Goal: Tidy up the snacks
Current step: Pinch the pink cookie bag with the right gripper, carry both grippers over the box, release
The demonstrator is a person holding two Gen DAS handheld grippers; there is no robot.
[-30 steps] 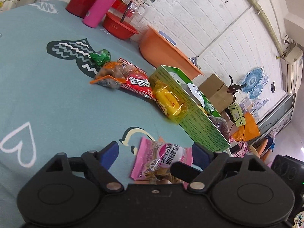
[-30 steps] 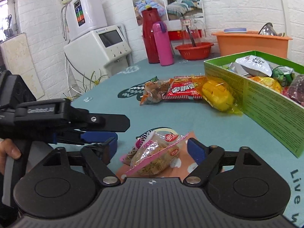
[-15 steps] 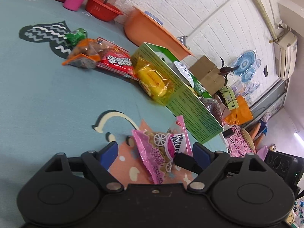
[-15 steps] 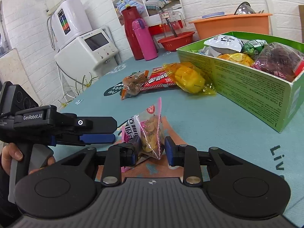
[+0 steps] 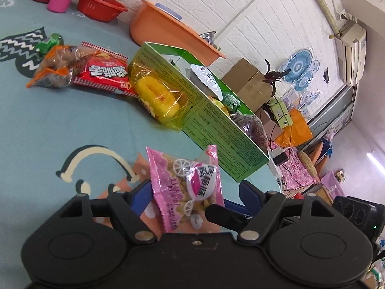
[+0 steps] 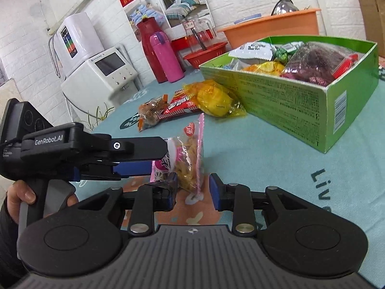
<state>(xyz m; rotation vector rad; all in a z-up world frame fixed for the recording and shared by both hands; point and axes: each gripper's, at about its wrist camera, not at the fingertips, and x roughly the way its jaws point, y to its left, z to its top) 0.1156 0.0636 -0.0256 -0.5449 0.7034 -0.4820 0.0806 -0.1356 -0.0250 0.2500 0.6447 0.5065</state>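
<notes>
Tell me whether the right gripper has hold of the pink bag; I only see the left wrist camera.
Observer: Not firmly. In the right wrist view the pink bag stands upright between the right gripper's jaws, which are opening, and one pad already stands clear of it.
Operator: What is in the near corner of the green box?
Observer: In the green box, a red packet is wedged against the corner wall, beside a dark purple packet.
Operator: Anything off the table that I should know about?
Observer: A white machine with a screen stands just past the table edge.
</notes>
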